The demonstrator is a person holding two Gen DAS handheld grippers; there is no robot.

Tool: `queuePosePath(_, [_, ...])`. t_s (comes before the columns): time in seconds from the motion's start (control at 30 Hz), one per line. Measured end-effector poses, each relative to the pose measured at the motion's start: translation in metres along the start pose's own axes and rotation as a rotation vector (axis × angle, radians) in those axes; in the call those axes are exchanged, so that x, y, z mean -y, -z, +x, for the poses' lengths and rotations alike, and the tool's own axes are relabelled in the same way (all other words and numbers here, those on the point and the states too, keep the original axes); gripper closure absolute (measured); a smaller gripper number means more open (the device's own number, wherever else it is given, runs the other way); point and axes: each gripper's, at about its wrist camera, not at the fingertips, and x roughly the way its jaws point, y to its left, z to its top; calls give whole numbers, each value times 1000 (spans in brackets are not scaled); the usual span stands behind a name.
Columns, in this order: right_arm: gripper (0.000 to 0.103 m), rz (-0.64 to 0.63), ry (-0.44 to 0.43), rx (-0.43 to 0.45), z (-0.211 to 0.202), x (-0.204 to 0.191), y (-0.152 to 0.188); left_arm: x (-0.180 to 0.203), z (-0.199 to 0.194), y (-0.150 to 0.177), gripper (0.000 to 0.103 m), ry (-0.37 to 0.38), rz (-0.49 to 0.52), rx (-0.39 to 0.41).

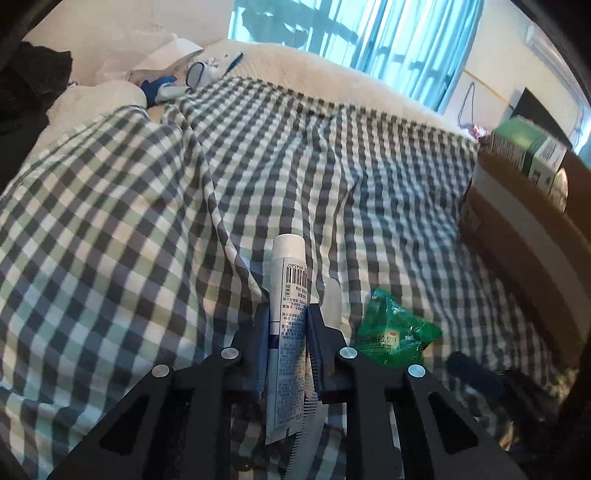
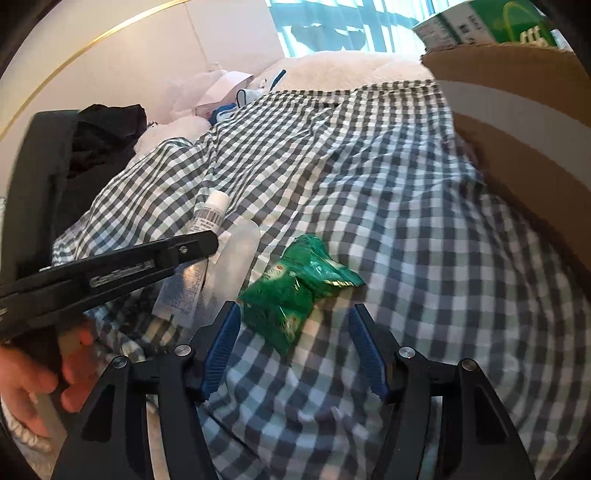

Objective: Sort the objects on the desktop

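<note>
A white tube with a barcode lies lengthwise between the fingers of my left gripper, which is shut on its middle above the checked cloth. In the right wrist view the same tube sticks out past the left gripper, seen side-on. A crumpled green packet lies on the cloth just ahead of my right gripper, whose blue pads stand wide apart and open, the packet's near end between the tips. The green packet also lies right of the tube.
A clear plastic bottle lies beside the tube. A cardboard box stands at the right with a green carton in it. White bedding, papers and dark clothes lie at the back left. A hand holds the left gripper.
</note>
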Motion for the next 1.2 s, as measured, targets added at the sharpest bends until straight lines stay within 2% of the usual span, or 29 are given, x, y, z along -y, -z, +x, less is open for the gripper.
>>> queuePosePath(0.23, [43, 7, -25, -22, 25, 2, -12, -5, -7, -2, 84, 12, -22, 0])
queuePosePath(0.33, [57, -17, -26, -24, 28, 1, -11, -4, -10, -1, 84, 24, -24, -5])
queuePosePath(0.37, [67, -17, -28, -24, 26, 1, -11, -4, -10, -1, 84, 24, -21, -10])
queuePosePath(0.47, [69, -25, 1, -10, 20, 3, -11, -3, -11, 3, 84, 21, -19, -21])
queuePosePath(0.63, [72, -68, 89, 40, -5, 4, -12, -11, -24, 7, 84, 26, -39, -20])
queuePosePath(0.9, [73, -5, 169, 57, -51, 25, -7, -25, -52, 15, 84, 72, -88, -6])
queuePosePath(1.03, [73, -53, 196, 81, -80, 9, -1, -21, -74, 19, 84, 78, -69, 56])
queuePosePath(1.2, [73, -84, 176, 126, -117, -18, 8, -18, -104, 25, 84, 94, -78, 134])
